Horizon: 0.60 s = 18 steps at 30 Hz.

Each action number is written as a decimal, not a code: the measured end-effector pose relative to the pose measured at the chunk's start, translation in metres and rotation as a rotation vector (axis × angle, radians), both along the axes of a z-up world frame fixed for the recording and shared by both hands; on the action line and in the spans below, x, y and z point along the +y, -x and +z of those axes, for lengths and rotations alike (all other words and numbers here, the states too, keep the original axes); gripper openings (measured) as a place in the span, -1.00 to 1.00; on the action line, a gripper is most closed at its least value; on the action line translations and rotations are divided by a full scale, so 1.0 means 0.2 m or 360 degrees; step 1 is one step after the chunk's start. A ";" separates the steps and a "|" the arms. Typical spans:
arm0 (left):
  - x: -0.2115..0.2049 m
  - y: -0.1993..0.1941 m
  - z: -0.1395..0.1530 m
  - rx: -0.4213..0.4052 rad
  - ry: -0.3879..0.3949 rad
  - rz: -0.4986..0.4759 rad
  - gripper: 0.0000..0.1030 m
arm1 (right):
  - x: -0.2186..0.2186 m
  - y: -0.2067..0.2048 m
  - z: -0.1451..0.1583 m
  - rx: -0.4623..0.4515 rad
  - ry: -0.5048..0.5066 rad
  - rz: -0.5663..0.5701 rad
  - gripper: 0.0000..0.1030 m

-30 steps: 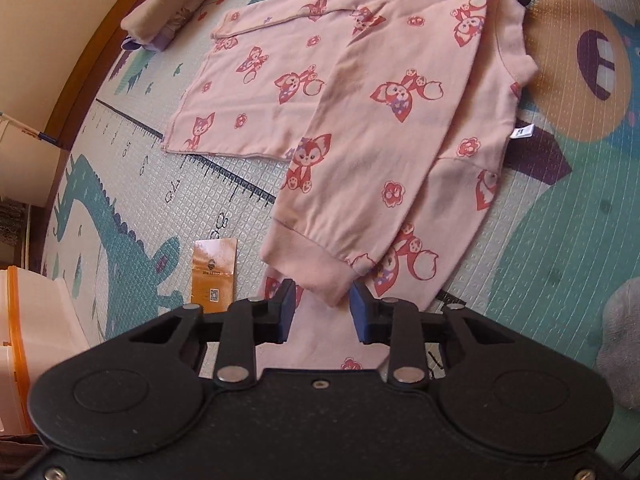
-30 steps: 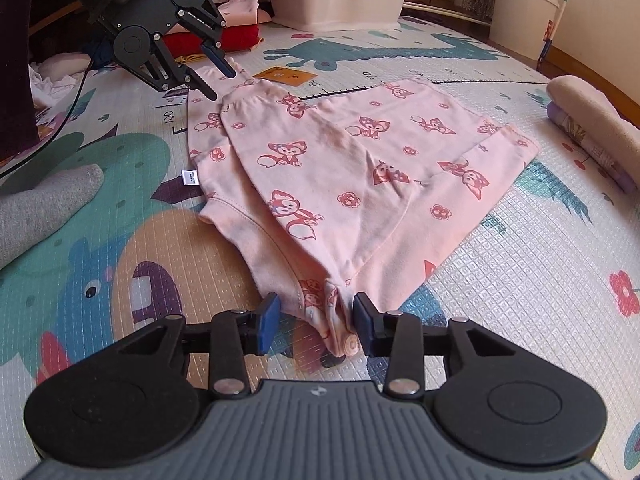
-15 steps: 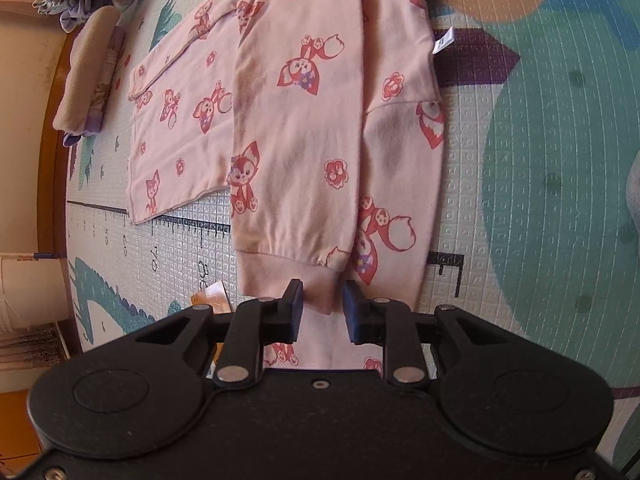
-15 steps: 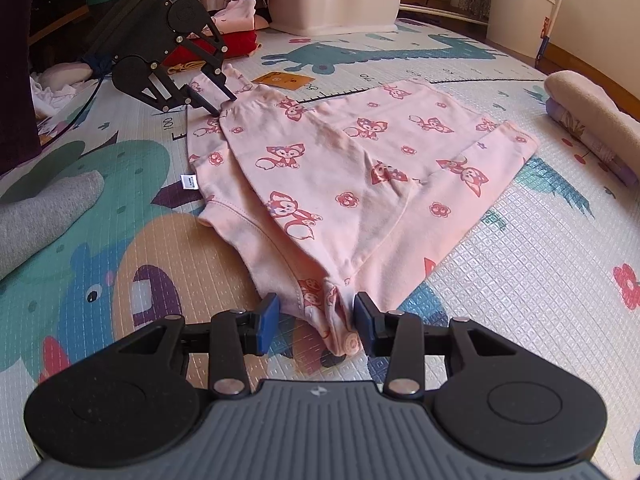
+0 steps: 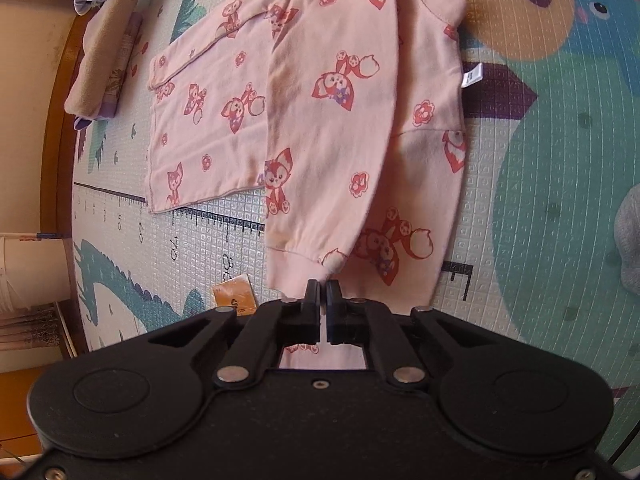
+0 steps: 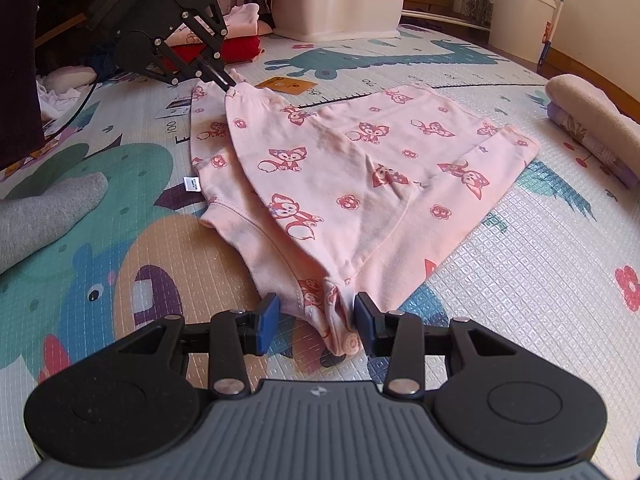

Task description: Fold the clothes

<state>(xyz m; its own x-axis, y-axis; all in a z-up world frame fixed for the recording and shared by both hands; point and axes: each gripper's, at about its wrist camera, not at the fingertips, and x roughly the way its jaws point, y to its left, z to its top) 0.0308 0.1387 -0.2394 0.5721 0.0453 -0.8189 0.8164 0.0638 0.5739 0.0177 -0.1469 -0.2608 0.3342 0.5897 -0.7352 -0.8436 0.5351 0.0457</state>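
Left wrist view: pink top (image 5: pixel 328 120) lies flat on play mat (image 5: pixel 540 208), sleeve cuff (image 5: pixel 296 268) pinched in left gripper (image 5: pixel 323 292), sleeve running straight ahead. Right gripper (image 6: pixel 316 316), jaws apart, straddles bunched far sleeve.

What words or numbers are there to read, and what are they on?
"100": printed on the play mat, by its ruler marks.
Other ruler numbers: warped, not surely readable.
White tag on the pink shirt: too small.
Orange packet: too small.
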 end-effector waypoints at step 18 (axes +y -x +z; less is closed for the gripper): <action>-0.44 -0.58 0.26 -0.0310 0.0266 -0.0019 -1.00 | -0.05 -0.02 0.02 0.0123 -0.0140 -0.0099 -0.17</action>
